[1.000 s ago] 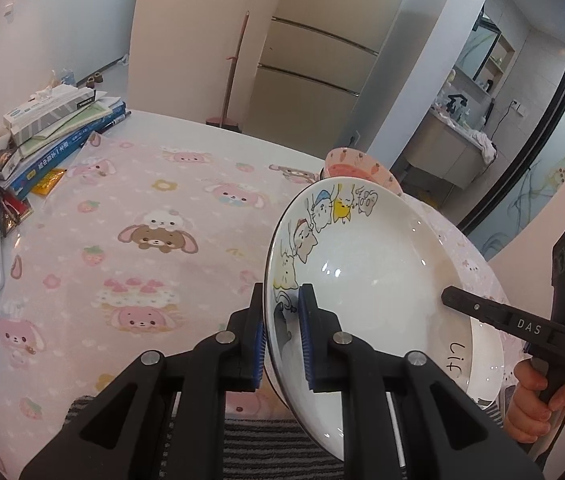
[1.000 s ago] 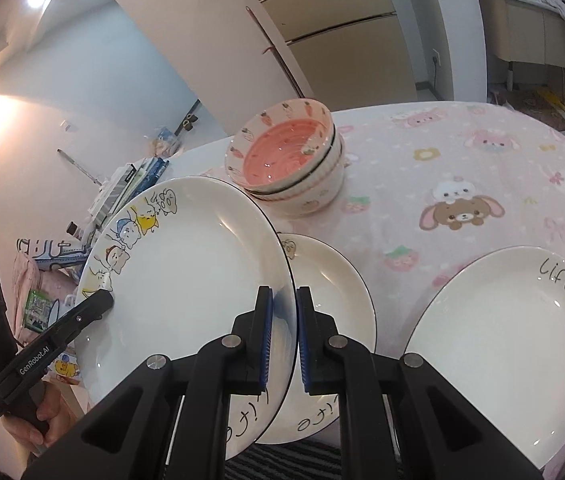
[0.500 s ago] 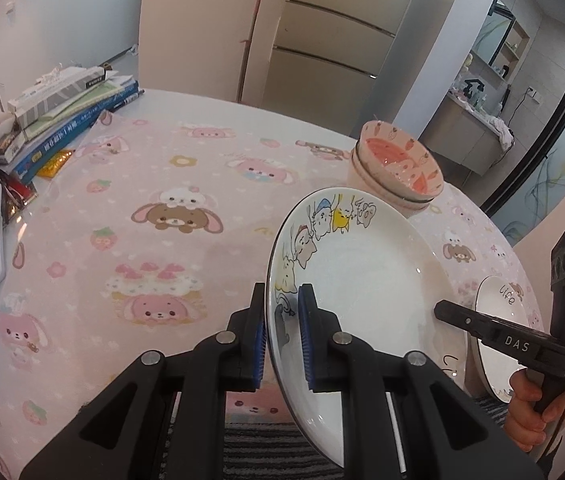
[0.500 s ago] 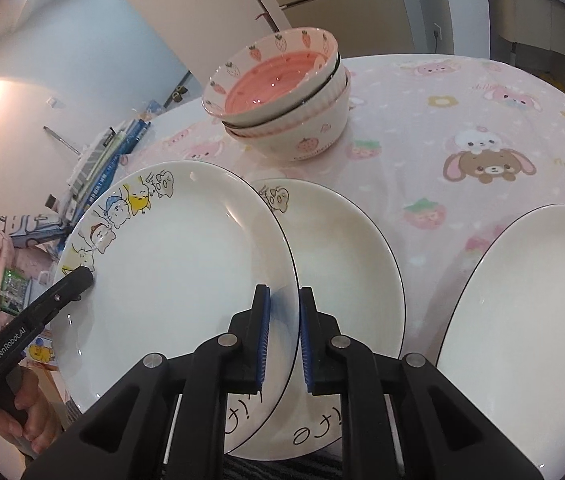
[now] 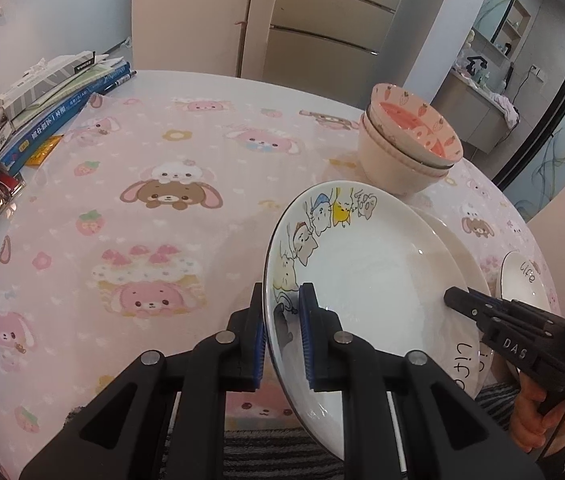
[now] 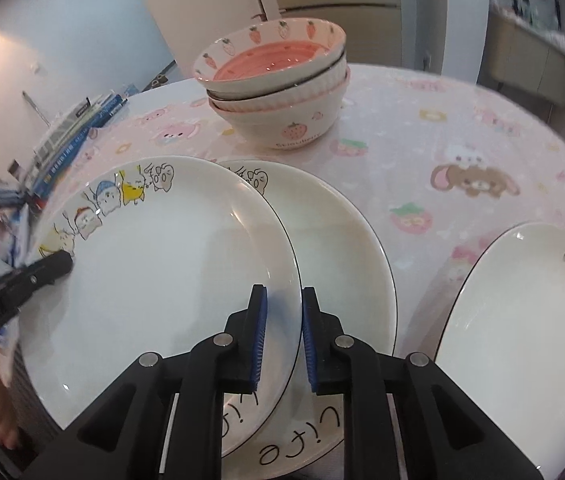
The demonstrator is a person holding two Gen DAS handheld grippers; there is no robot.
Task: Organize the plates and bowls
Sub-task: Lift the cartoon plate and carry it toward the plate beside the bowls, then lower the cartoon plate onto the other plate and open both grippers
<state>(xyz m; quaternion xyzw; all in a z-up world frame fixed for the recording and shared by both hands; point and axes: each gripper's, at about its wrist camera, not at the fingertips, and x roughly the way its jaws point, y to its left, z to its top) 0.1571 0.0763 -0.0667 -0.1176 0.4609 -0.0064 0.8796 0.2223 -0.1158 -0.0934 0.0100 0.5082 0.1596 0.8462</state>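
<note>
Cartoon plate (image 6: 154,280) is between my two grippers, low over the lower plate (image 6: 346,264), overlapping most of it and offset to its left in the right wrist view. Whether they touch yet I can't tell.

Left gripper (image 5: 281,328): pads clamped on the plate's left rim, by the cartoon figures. Firm pinch.

Right gripper (image 6: 284,332): straddles the opposite rim, near the "life" lettering. Its jaws have just been opening; rim sits between the pads, and there's a visible gap on the right pad side, so I judge it's letting go, not gripping.

So the plate hangs mostly on the left gripper now, tilted a bit, left edge higher in the left view.

Key relation: the lower plate lies to the right of and under the held one. To seat it, the plate needs to shift right and drop flat. Left gripper is the only one that can steer that; right gripper is nearer the target centre but is off-duty.

Third plate (image 6: 522,344) sits apart to the right on the table (image 5: 186,152). Bowls (image 6: 278,84) are stacked behind the plates, clear of them.

Risk: one-sided hold, so the free rim could clack down.
</note>
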